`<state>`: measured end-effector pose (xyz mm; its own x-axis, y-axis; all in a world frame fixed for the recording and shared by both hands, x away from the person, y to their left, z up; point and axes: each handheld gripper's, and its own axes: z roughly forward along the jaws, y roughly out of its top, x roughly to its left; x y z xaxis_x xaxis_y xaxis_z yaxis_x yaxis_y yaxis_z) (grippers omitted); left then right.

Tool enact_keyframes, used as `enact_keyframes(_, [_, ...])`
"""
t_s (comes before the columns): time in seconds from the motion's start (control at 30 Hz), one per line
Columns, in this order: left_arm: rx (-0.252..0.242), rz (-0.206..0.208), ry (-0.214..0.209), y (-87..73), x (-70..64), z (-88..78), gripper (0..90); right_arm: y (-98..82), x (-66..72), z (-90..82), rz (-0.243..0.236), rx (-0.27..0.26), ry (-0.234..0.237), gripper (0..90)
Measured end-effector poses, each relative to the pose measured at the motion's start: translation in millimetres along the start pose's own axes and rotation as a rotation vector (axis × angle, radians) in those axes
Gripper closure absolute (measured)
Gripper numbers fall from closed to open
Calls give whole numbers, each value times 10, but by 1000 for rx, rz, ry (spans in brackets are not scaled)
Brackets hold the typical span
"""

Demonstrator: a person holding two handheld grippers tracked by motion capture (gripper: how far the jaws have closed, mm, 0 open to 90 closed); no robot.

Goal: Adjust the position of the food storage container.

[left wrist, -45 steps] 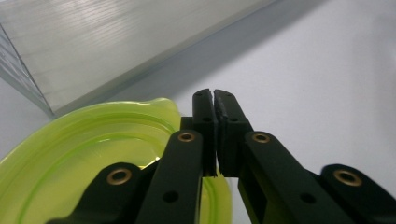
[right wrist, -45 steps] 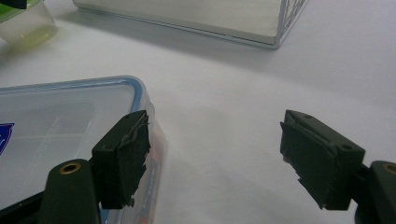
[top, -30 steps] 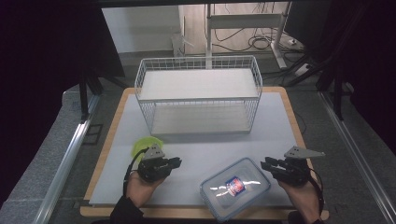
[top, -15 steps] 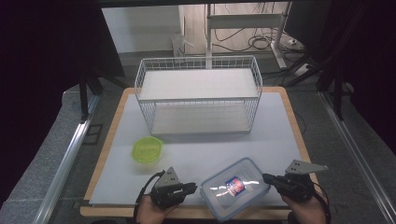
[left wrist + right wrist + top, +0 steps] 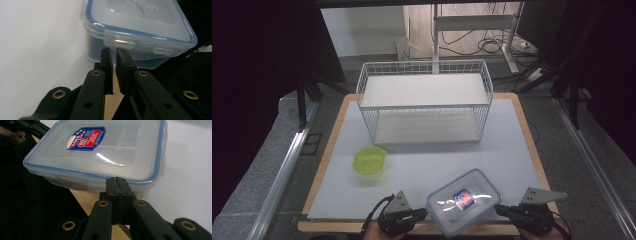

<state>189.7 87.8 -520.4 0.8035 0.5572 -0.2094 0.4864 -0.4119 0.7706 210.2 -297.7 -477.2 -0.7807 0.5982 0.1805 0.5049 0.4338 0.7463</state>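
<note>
A lidded plastic container (image 5: pixel 464 201) is being flanked at the near edge of the white mat (image 5: pixel 432 160), partly over the wooden board (image 5: pixel 332 226). The left gripper (image 5: pixel 115 56) is being held with its jaws nearly together, a narrow gap showing, its tips just at the container's side latch. The right gripper (image 5: pixel 117 182) is being kept pressed fully together, having just been closing on nothing, against the container's opposite edge.
</note>
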Motion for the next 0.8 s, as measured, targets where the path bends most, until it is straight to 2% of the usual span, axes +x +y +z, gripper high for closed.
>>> enact_keyframes(0.03, [6, 1, 8, 3, 1, 13, 848, -3, -5, 3, 3, -3, 5, 900])
enact_keyframes(0.13, [-3, -34, 2, 7, 45, 39, 851, -5, -22, 16, 11, -10, 14, 900])
enact_keyframes(0.33, [-10, -72, 24, 91, 159, 100, 851, 29, -42, 67, 7, -12, 7, 900])
enact_keyframes(0.47, [-15, -88, 40, 166, 267, 153, 849, 76, -67, 111, 1, -14, -4, 900])
enact_keyframes(0.57, [-17, -85, 56, 236, 355, 207, 844, 123, -80, 146, -10, -10, -18, 900])
enact_keyframes(0.67, [-18, -84, 65, 279, 412, 249, 840, 156, -121, 100, -11, -23, -66, 900])
enact_keyframes(0.8, [-8, -80, 51, 279, 393, 242, 830, 176, -288, -49, 33, -69, -180, 900])
